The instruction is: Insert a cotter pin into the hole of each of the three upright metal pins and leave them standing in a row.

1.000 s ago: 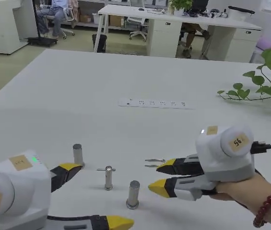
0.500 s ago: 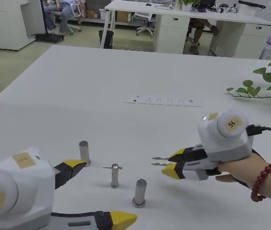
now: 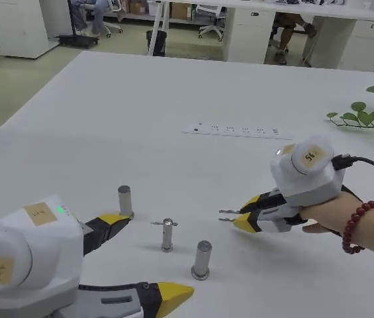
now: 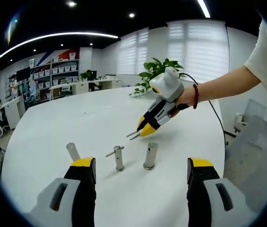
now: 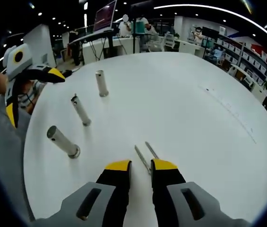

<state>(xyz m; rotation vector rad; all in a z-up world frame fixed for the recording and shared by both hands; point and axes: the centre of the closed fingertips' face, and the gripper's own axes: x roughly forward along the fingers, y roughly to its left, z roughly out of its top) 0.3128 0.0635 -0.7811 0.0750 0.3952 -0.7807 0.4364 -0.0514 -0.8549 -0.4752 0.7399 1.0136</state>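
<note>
Three upright metal pins stand in a slanted row: the far one, the middle one and the near one. A cotter pin passes through the middle pin's top. Two loose cotter pins lie on the white table to their right. My right gripper has its tips at them, open by a narrow gap. In the right gripper view one cotter pin runs into that gap and the other lies beside the right jaw. My left gripper stands wide open, holding nothing, in front of the row.
A white power strip lies flat further back on the table. Plant leaves reach in at the right edge. The table's left edge drops to the floor. Desks and chairs stand beyond the far end.
My right gripper has moved left onto the two loose cotter pins and narrowed its jaws. The head camera has shifted. The pins and my left gripper have stayed put.
</note>
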